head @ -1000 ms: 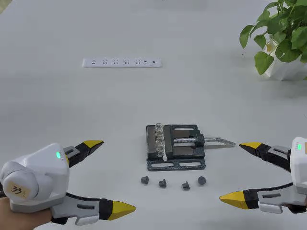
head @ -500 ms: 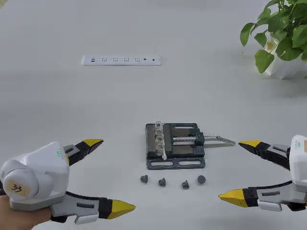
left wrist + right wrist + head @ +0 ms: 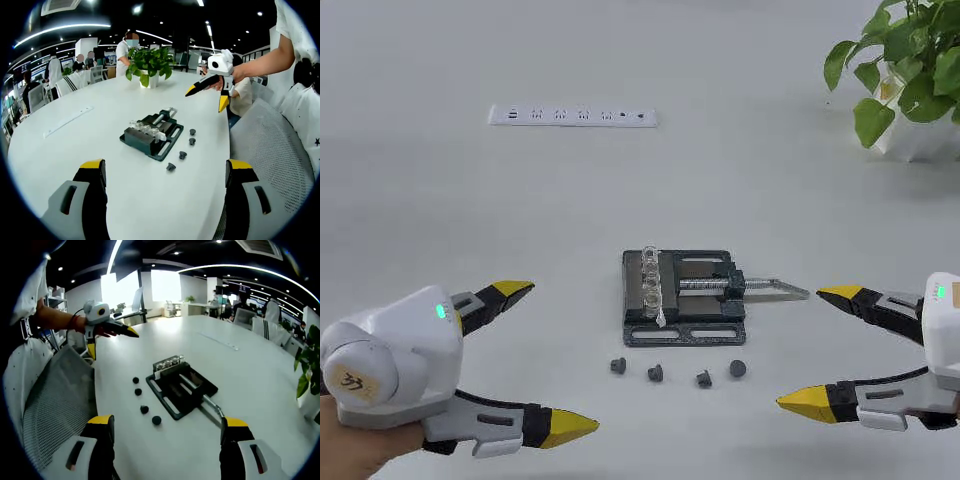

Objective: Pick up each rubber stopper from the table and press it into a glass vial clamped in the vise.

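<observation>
A dark vise (image 3: pixel 683 311) (image 3: pixel 151 134) (image 3: pixel 181 385) in the middle of the white table clamps a row of clear glass vials (image 3: pixel 650 286) (image 3: pixel 144 129) (image 3: pixel 168 362). Several dark rubber stoppers (image 3: pixel 656 373) (image 3: pixel 182 155) (image 3: pixel 144 409) lie in a loose row in front of it. My left gripper (image 3: pixel 533 355) (image 3: pixel 165 175) (image 3: pixel 111 338) hovers open at the lower left, well short of the stoppers. My right gripper (image 3: pixel 828 346) (image 3: pixel 165 426) (image 3: pixel 206 97) is open at the lower right, with nothing between its jaws.
A white power strip (image 3: pixel 573 116) (image 3: pixel 68 120) lies far back on the table. A potted green plant (image 3: pixel 907 68) (image 3: pixel 148 64) stands at the back right corner. In the gripper views, chairs and several people show around the table's edges.
The head camera has tilted a little, so the vise and stoppers sit slightly lower and the power strip slightly higher. Both grippers stay open in about the same places.
</observation>
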Motion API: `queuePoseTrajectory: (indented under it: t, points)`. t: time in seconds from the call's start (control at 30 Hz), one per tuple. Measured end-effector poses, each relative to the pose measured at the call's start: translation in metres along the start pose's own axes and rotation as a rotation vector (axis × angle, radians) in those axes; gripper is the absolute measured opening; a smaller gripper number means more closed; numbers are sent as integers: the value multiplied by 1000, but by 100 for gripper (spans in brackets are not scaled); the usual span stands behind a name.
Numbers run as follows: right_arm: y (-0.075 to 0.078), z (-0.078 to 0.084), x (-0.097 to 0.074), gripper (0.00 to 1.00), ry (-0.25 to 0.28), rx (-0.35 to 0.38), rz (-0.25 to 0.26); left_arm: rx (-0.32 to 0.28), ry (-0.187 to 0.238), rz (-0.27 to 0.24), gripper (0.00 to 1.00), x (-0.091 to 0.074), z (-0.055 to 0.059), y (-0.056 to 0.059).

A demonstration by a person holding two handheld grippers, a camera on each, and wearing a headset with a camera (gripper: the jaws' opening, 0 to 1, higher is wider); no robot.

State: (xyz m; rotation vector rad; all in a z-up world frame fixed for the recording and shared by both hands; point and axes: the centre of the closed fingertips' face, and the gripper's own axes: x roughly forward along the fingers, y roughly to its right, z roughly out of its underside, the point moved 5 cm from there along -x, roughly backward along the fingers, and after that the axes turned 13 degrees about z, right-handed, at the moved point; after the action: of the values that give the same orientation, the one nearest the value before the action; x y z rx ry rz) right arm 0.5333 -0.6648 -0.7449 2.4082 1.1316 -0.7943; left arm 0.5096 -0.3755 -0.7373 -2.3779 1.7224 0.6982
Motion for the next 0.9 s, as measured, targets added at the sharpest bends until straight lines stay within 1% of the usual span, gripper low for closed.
queuePoseTrajectory:
  t: [0.3, 0.43, 0.63, 0.9]
  points:
    - [1, -8, 4, 85, -13, -37, -21, -3, 7, -3, 99, 0, 1, -2]
    - [2, -10, 6, 85, -9, -45, -26, -3, 10, -5, 99, 0, 2, -2]
    - [-2, -13, 8, 84, -23, -61, -48, -5, 18, -9, 99, -1, 2, -3]
    - [-6, -24, 13, 81, -45, -110, -83, -8, 23, -12, 99, -2, 4, -3]
